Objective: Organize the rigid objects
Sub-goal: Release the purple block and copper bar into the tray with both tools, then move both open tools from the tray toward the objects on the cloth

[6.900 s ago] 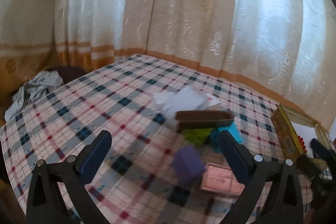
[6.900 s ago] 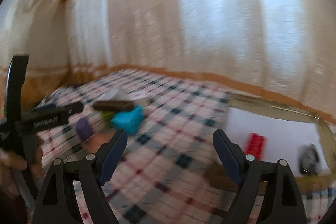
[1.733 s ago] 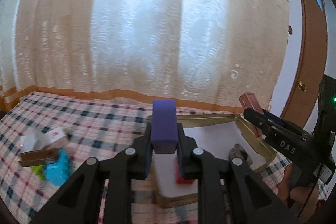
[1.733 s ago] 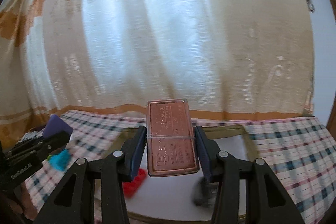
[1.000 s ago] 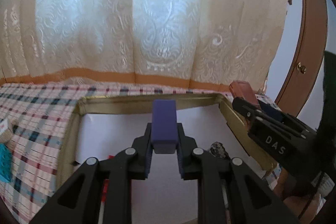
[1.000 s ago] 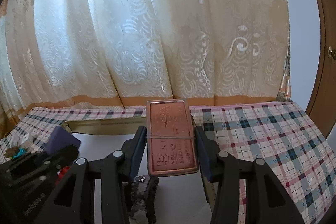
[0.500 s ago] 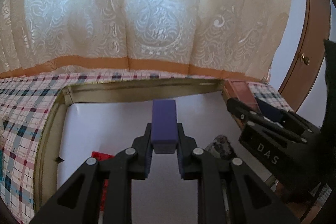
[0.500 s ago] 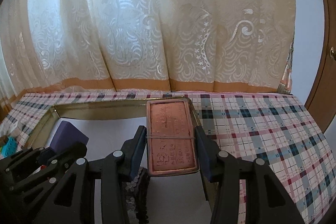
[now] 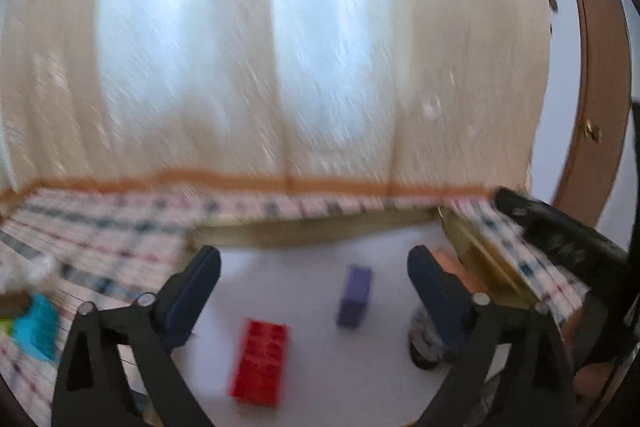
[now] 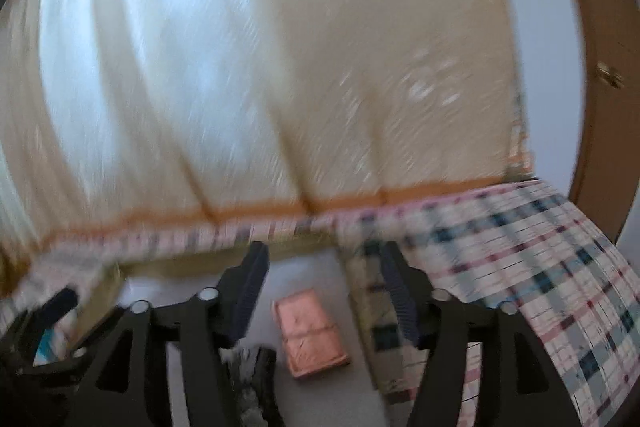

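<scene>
In the left wrist view my left gripper (image 9: 314,269) has just sprung wide, empty, the purple block (image 9: 354,295) lying mid-frame in the tray (image 9: 320,229), while in the right wrist view my right gripper (image 10: 322,281), just half-opened, has released the pink box (image 10: 310,331) at lower centre, so I should lift both straight clear.

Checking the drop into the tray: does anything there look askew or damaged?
Nothing stands out. The purple block, red brick and copper-coloured box lie flat in the tray, slightly skewed; blur hides any damage.
</scene>
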`<state>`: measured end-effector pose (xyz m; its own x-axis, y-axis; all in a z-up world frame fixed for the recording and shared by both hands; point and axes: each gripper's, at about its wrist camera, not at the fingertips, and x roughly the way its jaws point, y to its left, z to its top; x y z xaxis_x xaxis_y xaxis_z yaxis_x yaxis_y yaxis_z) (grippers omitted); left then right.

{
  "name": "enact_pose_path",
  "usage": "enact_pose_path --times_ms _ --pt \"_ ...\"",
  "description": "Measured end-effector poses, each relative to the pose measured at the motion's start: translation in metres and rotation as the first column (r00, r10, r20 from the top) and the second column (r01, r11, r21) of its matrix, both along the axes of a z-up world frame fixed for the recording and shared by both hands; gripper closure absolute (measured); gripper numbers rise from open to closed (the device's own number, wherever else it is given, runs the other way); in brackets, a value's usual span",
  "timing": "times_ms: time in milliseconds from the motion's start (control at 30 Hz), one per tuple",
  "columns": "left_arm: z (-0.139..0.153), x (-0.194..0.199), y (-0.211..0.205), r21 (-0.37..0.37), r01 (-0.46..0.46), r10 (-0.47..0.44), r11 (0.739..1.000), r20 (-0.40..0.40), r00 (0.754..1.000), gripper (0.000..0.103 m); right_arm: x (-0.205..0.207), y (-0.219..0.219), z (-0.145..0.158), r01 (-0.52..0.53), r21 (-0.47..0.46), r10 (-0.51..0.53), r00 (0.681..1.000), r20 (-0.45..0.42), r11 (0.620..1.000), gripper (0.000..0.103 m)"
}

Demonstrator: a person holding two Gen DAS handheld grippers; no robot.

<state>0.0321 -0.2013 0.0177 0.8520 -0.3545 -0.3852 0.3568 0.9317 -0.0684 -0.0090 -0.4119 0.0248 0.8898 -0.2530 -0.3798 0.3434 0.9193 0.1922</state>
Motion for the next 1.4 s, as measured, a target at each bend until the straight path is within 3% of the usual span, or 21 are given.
enact_pose_path --times_ms 67,167,300,667,1033,1233,1400 --pt "0.009 -0.007 0.019 -0.030 -0.061 0.063 0.998 0.062 0.996 0.000 -0.018 -0.009 0.006 0.075 0.036 -0.078 0.995 0.069 0.997 0.030" --pt "0.014 -0.010 0.039 -0.046 -0.102 0.106 0.994 0.106 0.989 0.000 -0.027 -0.014 0.009 0.114 0.065 -0.120 0.988 0.098 0.991 0.030" --pt "0.006 -0.007 0.062 0.009 -0.173 0.171 0.985 0.114 0.979 0.000 -0.021 -0.010 0.005 0.120 0.060 -0.124 0.990 0.071 0.991 0.030" --pt "-0.011 -0.010 0.119 0.003 -0.274 0.272 0.962 0.108 0.956 0.000 -0.033 0.012 0.000 0.152 0.018 -0.153 0.982 0.107 0.988 0.030" --pt "-0.015 -0.018 0.114 0.033 -0.243 0.237 0.969 0.139 0.962 0.000 -0.057 0.038 -0.005 0.206 -0.012 -0.203 0.971 0.124 0.978 0.030" --pt "-0.017 -0.018 0.115 0.030 -0.210 0.207 0.977 0.091 0.974 0.000 -0.060 0.052 -0.010 0.226 -0.044 -0.220 0.970 0.103 0.973 0.030" --pt "-0.017 -0.023 0.117 0.042 -0.181 0.176 0.983 0.098 0.979 0.000 -0.060 0.062 -0.014 0.222 -0.050 -0.217 0.972 0.087 0.974 0.030"
